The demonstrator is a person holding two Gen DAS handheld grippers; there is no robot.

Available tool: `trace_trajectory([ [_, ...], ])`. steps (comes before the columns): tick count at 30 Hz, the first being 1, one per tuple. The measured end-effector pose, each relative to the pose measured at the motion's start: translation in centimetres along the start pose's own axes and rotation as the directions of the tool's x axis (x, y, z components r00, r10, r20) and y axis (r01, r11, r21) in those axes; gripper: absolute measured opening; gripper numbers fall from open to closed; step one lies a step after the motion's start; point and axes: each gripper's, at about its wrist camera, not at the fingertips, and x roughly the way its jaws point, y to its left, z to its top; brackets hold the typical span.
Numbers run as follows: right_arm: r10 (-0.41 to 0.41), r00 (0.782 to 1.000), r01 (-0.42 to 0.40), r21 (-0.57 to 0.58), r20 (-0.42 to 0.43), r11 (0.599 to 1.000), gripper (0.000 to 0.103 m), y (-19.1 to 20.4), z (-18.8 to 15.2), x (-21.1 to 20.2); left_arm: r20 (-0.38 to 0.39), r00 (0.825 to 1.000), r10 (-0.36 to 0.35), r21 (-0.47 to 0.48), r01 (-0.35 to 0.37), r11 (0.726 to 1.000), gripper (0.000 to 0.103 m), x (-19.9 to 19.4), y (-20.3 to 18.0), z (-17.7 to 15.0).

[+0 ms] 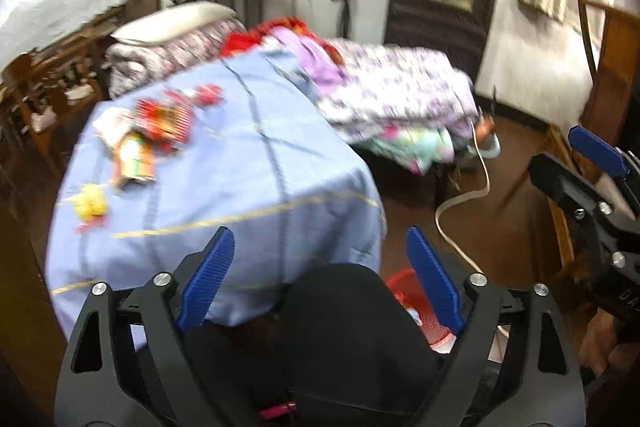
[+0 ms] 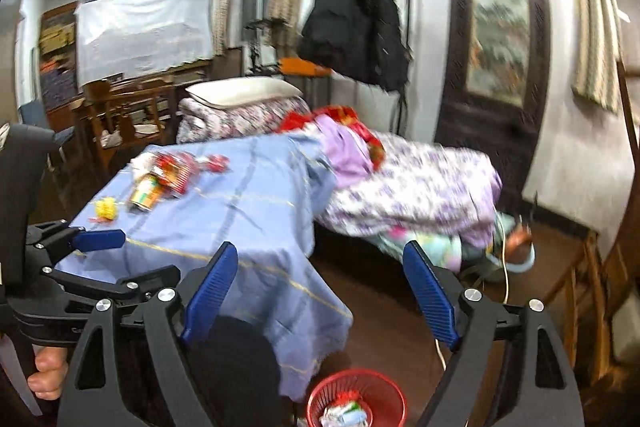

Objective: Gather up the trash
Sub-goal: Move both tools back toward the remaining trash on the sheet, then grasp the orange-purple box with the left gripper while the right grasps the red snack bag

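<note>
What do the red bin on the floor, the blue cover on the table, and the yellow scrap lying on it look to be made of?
Red bin: probably plastic, an open mesh wall you can see through.
Blue cover: woven cloth, matte, hanging in soft folds over the edge, with thin stitched lines.
Yellow scrap: likely crumpled wrapper or paper; too blurred to say which.

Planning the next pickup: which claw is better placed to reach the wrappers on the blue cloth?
Probably the left claw: the wrappers lie on the left part of the blue cloth. The right claw, also empty, sits nearer the red basket.
</note>
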Motion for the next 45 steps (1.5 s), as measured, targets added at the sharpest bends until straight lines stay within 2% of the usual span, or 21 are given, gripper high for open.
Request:
trace_trajectory([
  [5, 0.038, 0.998, -0.034, -0.062, 0.055, 0.998, 0.087, 5.7, 3.2, -1.8, 0.112, 0.991, 0.071, -0.073, -0.063, 0.995, 0.092, -4.8, 5.2, -0.1],
  [11, 0.045, 0.994, -0.032, -0.123, 0.104, 0.992, 0.087, 11.9, 6.8, -2.3, 0.181, 0.974, 0.136, -0.142, -0.111, 0.984, 0.093, -7.7, 10.3, -0.1],
  [14, 0.049, 0.993, -0.034, -0.138, 0.106, 0.99, 0.088, 14.1, 7.9, -1.6, 0.195, 0.969, 0.152, -0.167, -0.12, 0.979, 0.093, -8.1, 12.6, 0.2],
  [19, 0.042, 0.994, -0.031, -0.117, 0.098, 0.993, 0.088, 15.4, 9.4, 0.2, 0.198, 0.963, 0.183, -0.19, -0.145, 0.971, 0.093, -7.8, 15.6, 0.4],
  [23, 0.043, 0.997, -0.036, -0.103, 0.061, 0.994, 0.089, 15.6, 10.0, 3.4, 0.173, 0.96, 0.218, -0.2, -0.183, 0.963, 0.093, -6.0, 17.3, 0.7],
  [28, 0.032, 0.999, -0.032, -0.099, -0.002, 0.995, 0.089, 15.7, 10.9, 8.7, 0.111, 0.97, 0.216, -0.241, -0.185, 0.953, 0.094, -2.5, 19.8, 1.3],
  [32, 0.028, 0.998, -0.031, -0.067, -0.049, 0.997, 0.089, 15.5, 11.4, 13.0, 0.061, 0.971, 0.231, -0.233, -0.211, 0.949, 0.093, 0.7, 21.0, 2.3],
  [45, 0.007, 0.988, -0.018, -0.066, -0.152, 0.998, 0.089, 16.2, 10.3, 22.8, -0.056, 0.974, 0.22, -0.251, -0.227, 0.941, 0.094, 8.7, 24.6, 4.0],
])
